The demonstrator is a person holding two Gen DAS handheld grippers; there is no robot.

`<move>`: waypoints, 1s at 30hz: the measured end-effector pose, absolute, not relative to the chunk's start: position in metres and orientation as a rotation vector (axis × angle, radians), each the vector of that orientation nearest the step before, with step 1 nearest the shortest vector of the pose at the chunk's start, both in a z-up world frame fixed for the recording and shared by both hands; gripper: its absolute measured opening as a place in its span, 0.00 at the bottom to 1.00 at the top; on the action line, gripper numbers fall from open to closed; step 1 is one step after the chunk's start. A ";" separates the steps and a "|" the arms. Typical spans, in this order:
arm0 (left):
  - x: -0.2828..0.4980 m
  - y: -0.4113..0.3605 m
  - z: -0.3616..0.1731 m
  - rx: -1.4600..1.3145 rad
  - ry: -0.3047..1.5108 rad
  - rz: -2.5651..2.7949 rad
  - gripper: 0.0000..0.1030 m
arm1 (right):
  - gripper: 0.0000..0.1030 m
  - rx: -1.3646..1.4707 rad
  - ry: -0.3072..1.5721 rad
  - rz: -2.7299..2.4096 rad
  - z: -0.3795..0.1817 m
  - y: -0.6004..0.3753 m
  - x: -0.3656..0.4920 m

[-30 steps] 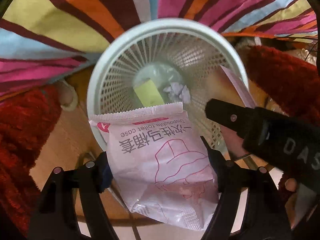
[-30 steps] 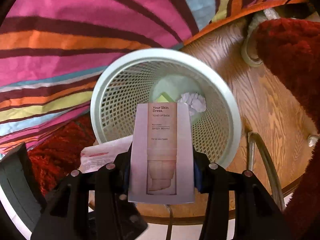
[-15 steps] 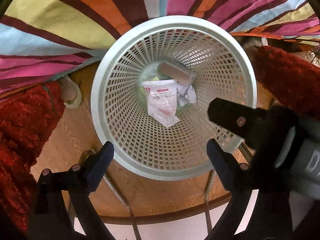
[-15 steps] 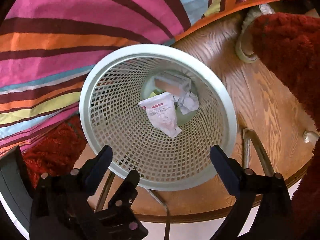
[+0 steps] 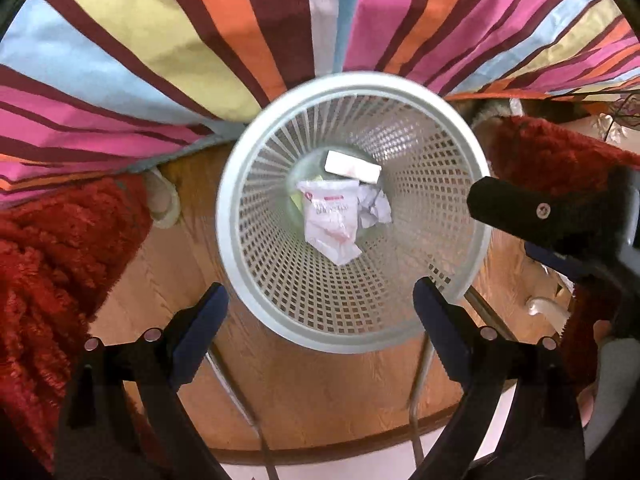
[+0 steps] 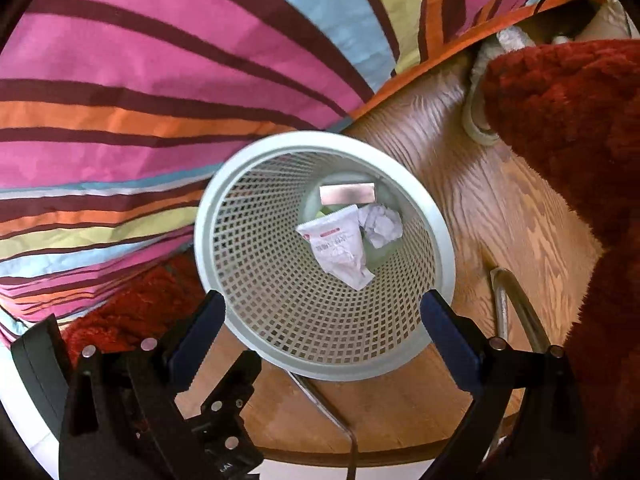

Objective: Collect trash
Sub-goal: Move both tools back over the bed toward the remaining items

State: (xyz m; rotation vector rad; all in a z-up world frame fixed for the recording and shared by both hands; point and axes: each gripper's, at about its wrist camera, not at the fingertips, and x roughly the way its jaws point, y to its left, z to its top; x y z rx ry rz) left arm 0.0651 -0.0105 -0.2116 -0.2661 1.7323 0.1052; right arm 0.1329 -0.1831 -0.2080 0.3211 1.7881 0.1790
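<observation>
With both the left claw (image 5: 318, 320) and right claw (image 6: 322, 326) spread empty above the mesh bin (image 5: 240, 264) at frame centre, lift clear without nudging its rim.

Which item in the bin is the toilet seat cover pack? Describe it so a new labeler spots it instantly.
Find the pale mesh wastebasket standing on the wood floor beside the striped fabric, and look at its bottom. The pack is the flat white plastic pouch with a red label strip and printed text, lying in the middle. Its neighbours differ: a rectangular box behind it and a crumpled paper ball to its right.
</observation>
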 end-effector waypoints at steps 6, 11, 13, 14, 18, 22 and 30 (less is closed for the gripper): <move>0.061 -0.010 -0.180 -0.239 1.635 0.117 0.88 | 0.91 0.359 1.675 0.200 -0.180 -0.190 0.133; 0.058 -0.007 -0.143 -0.222 1.503 0.142 0.88 | 0.91 0.324 1.514 0.243 -0.140 -0.189 0.132; 0.057 -0.001 -0.129 -0.230 1.445 0.166 0.88 | 0.91 0.308 1.451 0.260 -0.124 -0.190 0.132; 0.057 0.004 -0.119 -0.243 1.405 0.186 0.88 | 0.91 0.300 1.412 0.268 -0.115 -0.190 0.132; 0.053 0.023 -0.088 -0.283 1.263 0.250 0.88 | 0.91 0.275 1.260 0.301 -0.080 -0.189 0.134; 0.051 0.037 -0.050 -0.298 1.108 0.282 0.88 | 0.91 0.232 1.089 0.321 -0.042 -0.190 0.136; 0.059 0.042 0.005 -0.156 0.906 0.337 0.88 | 0.91 0.117 0.818 0.378 0.017 -0.171 0.143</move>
